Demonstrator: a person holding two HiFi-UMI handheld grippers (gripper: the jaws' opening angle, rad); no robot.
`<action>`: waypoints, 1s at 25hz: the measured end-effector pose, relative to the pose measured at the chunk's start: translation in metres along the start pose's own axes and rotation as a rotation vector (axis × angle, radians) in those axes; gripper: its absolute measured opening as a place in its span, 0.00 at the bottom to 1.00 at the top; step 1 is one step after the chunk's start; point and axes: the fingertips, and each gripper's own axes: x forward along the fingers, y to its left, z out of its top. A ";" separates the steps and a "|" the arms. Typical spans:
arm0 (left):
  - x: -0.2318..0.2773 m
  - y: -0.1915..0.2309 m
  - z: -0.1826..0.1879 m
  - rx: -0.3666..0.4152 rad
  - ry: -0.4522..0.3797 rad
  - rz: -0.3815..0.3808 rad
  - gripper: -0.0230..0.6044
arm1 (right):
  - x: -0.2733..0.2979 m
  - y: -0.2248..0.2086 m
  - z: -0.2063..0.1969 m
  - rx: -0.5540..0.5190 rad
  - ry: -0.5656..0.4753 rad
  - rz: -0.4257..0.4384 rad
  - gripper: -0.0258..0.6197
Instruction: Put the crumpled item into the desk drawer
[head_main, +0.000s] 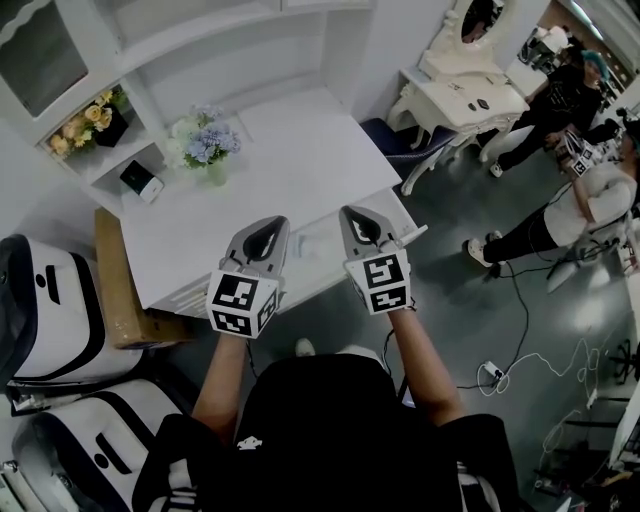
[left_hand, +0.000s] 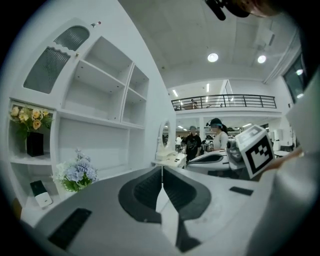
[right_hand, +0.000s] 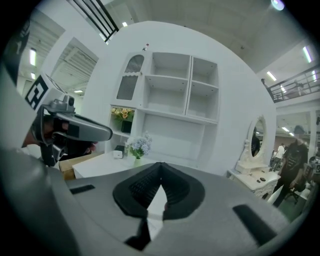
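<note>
The white desk (head_main: 300, 160) lies in front of me in the head view. Both grippers hover side by side over its near edge. My left gripper (head_main: 272, 228) is shut with nothing between its jaws, and the left gripper view shows its pads (left_hand: 161, 175) pressed together. My right gripper (head_main: 357, 215) is also shut and empty, its pads (right_hand: 160, 170) meeting in the right gripper view. Between the two grippers a faint pale patch (head_main: 312, 246) lies on the desk top; I cannot tell what it is. The desk's front (head_main: 190, 298) shows only as a thin strip below the edge.
A vase of blue-white flowers (head_main: 208, 145) stands at the desk's back left. Yellow flowers (head_main: 85, 118) and a small white device (head_main: 141, 181) sit on the shelf unit. A cardboard box (head_main: 120, 290) and white cases (head_main: 50, 310) stand left. A dressing table (head_main: 470, 90), people and floor cables are at the right.
</note>
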 end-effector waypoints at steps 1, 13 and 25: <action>0.000 -0.002 0.002 0.001 -0.007 -0.005 0.05 | -0.002 -0.002 0.003 0.003 -0.007 -0.005 0.03; -0.005 -0.035 0.021 0.045 -0.080 -0.003 0.05 | -0.037 -0.016 0.028 0.001 -0.087 -0.009 0.03; -0.015 -0.087 0.029 0.071 -0.086 0.031 0.05 | -0.087 -0.028 0.030 0.002 -0.120 0.022 0.03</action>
